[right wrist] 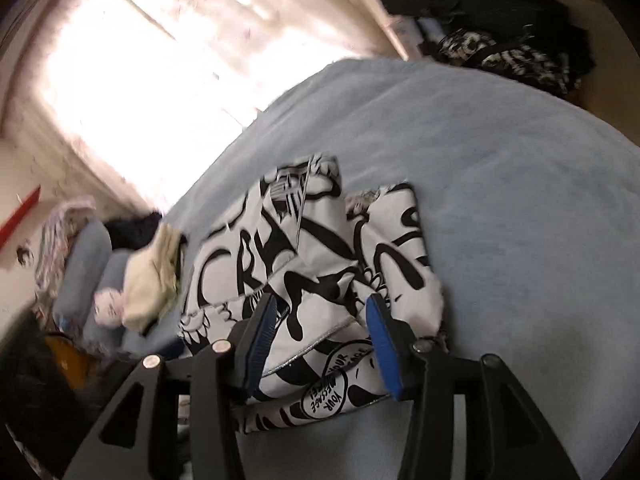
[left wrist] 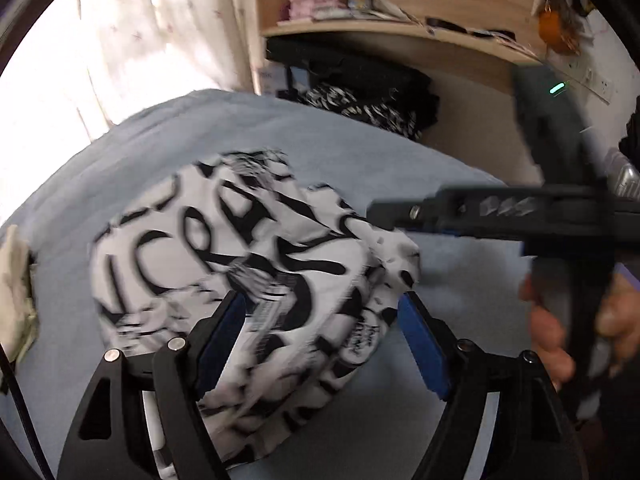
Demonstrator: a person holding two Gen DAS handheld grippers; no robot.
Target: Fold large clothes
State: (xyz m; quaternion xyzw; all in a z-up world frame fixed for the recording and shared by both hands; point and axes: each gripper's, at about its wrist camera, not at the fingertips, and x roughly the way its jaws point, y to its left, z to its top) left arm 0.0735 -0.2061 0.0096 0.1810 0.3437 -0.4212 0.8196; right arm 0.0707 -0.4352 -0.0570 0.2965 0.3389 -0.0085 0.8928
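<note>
White-and-black printed garment (right wrist: 304,280) lies folded on the pale-blue bed cover (right wrist: 500,184) | left gripper (left wrist: 320,336) hovers over it, jaws apart, gripping nothing | right gripper (right wrist: 320,340) likewise apart, seemingly clear of cloth | cream cloth (right wrist: 152,276) just beside the garment

Round badge print: on the black-and-white garment (right wrist: 304,280), at your six o'clock in the right wrist view, you can read "YOUR MESSAGE", upside down.
Large lettering: "CR" and further brush-style letters on the same garment; you cannot read a whole word.
</note>
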